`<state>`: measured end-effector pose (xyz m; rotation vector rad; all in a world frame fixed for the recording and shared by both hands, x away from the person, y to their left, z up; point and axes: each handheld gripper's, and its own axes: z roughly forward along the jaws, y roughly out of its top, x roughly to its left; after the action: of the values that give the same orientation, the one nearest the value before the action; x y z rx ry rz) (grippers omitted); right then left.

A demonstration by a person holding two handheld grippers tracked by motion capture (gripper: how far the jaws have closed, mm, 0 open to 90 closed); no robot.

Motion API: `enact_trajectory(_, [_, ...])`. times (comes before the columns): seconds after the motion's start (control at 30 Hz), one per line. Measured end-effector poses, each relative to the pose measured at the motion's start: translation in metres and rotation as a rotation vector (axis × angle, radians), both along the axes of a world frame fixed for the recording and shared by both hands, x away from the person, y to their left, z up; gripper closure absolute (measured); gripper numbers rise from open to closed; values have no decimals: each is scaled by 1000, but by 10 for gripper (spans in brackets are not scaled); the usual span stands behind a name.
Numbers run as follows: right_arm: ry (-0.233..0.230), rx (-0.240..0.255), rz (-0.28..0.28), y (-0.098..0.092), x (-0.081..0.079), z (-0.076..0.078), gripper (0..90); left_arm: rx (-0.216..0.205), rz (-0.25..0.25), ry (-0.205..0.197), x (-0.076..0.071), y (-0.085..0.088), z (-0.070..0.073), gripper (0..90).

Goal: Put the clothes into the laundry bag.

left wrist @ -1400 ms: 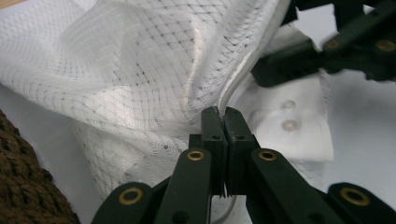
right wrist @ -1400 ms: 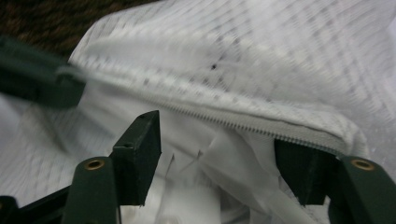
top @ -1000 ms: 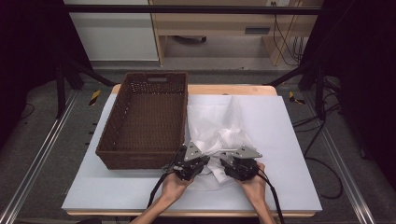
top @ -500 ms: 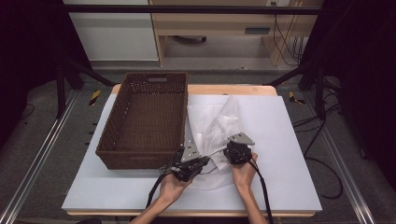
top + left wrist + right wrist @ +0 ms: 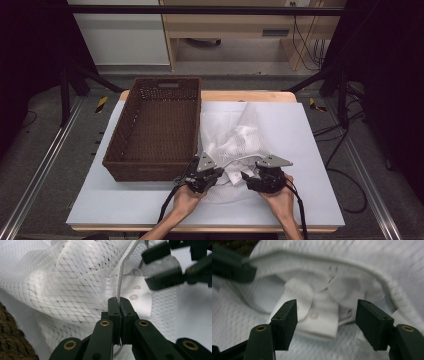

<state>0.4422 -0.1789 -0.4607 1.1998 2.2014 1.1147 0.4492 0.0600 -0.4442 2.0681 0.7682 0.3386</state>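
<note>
A white mesh bag [image 5: 240,140] lies crumpled on the table right of the basket. My left gripper [image 5: 220,173] is at its near left edge and, in the left gripper view, is shut [image 5: 119,303] on the bag's white edge strip [image 5: 121,277]. My right gripper [image 5: 246,178] faces it from the right. Its jaws have just been opening and stand apart [image 5: 327,320], pressing on nothing. A folded white cuff with buttons [image 5: 317,315] lies just ahead of the gap, under the bag's raised rim [image 5: 362,272]. The right gripper's fingers [image 5: 165,265] hover above the cuff [image 5: 137,297].
A brown wicker basket [image 5: 120,145] stands on the left half of the white tabletop [image 5: 310,150], its near right corner close to my left gripper. In the right gripper view, the left gripper [image 5: 232,267] sits at the upper left.
The right gripper pushed forward into the cloth, then drew back toward the near edge, and its jaws now stand wider. The left gripper stayed in place, still shut on the strip.
</note>
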Motion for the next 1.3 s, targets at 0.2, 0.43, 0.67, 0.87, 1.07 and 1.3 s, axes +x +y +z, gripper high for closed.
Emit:
enact_trajectory(0.2, [71,-35,56,10,5,-24,416,3,-3,4,0,1,0,879])
enact_trajectory(0.43, [38,9,7,11,8,-16,886,-9,-4,9,1,2,1,879])
enact_trajectory(0.67, [8,43,-10,39,29,-16,892,-21,-23,-8,-6,3,10,880])
enact_trajectory(0.87, [-52,-2,-189,41,52,-25,891,-26,-25,-5,-9,9,11,881])
enact_trajectory(1.07, [-64,11,-168,36,50,-23,804,-14,-21,22,-4,6,2,880])
enact_trajectory(1.3, [-80,63,-14,13,10,-11,659,-16,-16,17,-3,5,0,881])
